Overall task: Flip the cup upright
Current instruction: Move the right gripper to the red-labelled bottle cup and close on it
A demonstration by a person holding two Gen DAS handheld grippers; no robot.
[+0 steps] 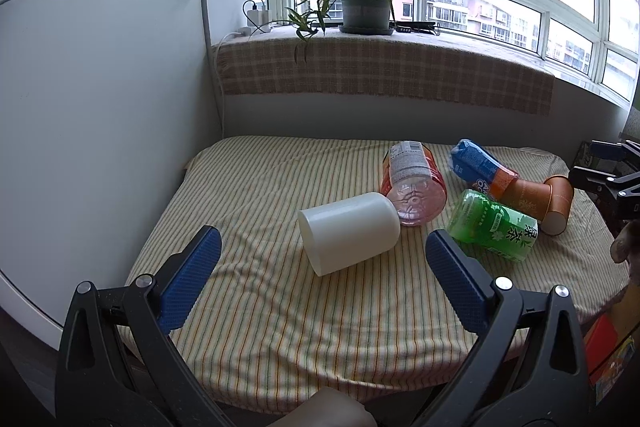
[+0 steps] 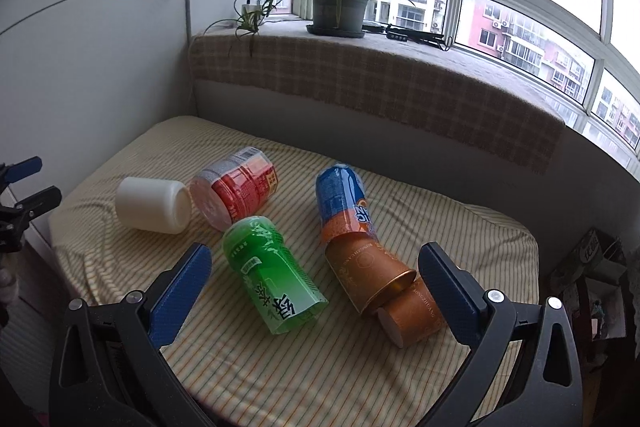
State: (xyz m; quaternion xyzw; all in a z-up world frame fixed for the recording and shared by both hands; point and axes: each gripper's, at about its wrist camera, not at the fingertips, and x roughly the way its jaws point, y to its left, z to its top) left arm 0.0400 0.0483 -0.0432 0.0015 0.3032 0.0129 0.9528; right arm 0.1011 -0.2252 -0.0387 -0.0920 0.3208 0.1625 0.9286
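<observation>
No cup upright yet; task looks unstarted. Left tongs (image 1: 322,267) spread wide, empty, white cup (image 1: 349,238) on side just ahead between tips. Right tongs (image 2: 314,277) spread, empty; green cup (image 2: 272,277), brown cups (image 2: 384,283) lying between tips on striped counter (image 2: 320,367).

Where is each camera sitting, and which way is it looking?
Left wrist camera: sits on the left gripper, low at the table's near-left side, looking forward at the white cup lying on its side and the window beyond; its two blue fingers show, spread open.
Right wrist camera: sits on the right gripper, further right, looking at the green cup and brown cups; its open blue fingers show, and the left gripper peeks in at the left edge.
Both share the striped cloth, all the tipped cups and the potted plant.
</observation>
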